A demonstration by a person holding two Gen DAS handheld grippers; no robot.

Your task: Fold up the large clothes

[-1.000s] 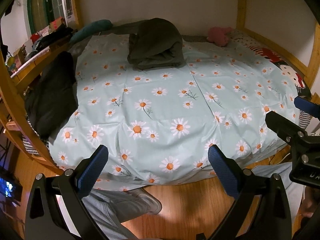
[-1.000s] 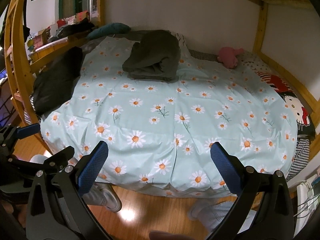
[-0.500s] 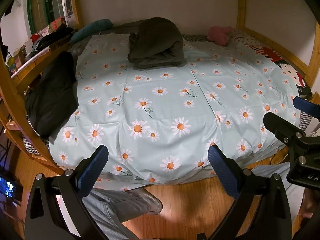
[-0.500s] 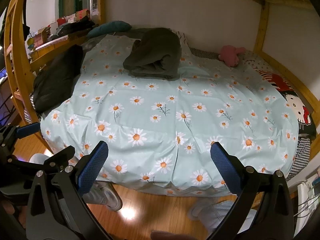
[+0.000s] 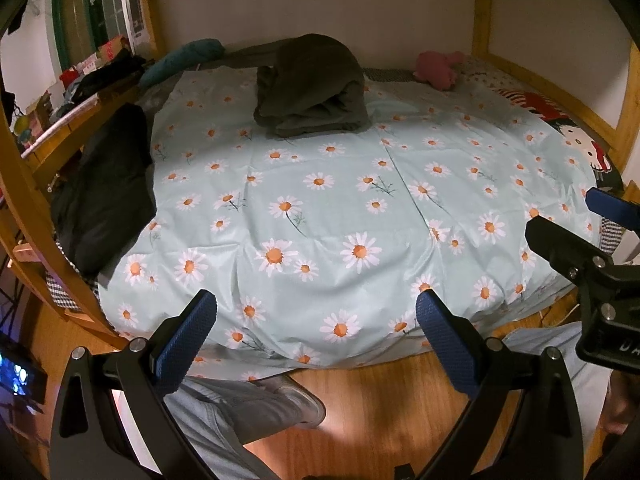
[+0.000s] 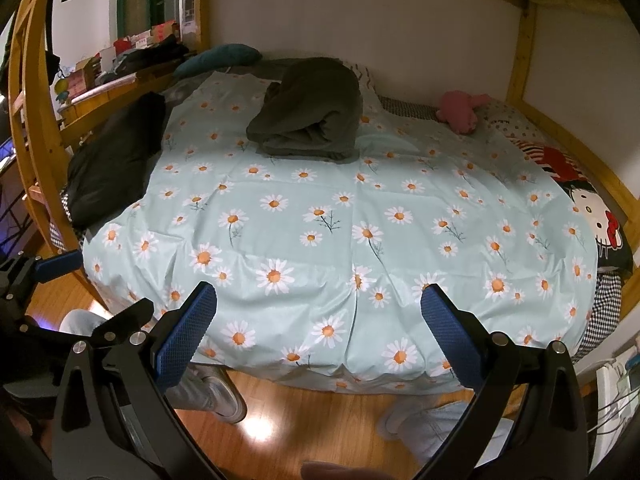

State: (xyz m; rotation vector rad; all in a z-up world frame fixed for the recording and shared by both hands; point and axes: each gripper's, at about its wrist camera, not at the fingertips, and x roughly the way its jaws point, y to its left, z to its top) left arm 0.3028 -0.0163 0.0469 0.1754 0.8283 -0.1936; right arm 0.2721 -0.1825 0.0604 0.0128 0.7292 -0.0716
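Note:
A folded dark green garment [image 5: 312, 88] lies at the far middle of the bed on the daisy-print sheet [image 5: 340, 200]; it also shows in the right wrist view [image 6: 308, 114]. A black garment [image 5: 104, 184] lies crumpled at the bed's left edge, also seen in the right wrist view [image 6: 112, 160]. My left gripper [image 5: 316, 336] is open and empty, held over the floor in front of the bed. My right gripper [image 6: 318, 328] is open and empty, also in front of the bed's near edge. The right gripper shows at the right of the left wrist view [image 5: 592, 256].
A wooden bunk frame [image 6: 32, 128] bounds the bed on the left and right. A pink plush toy [image 6: 460, 110], a teal pillow [image 6: 218, 58] and a cartoon-cat pillow [image 6: 592, 208] lie around the sheet. The person's legs and shoes [image 5: 280, 404] stand on the wooden floor.
Both grippers have drifted slightly back and up, so the bed sits a little lower in each view. Nothing was grasped or moved on the bed.

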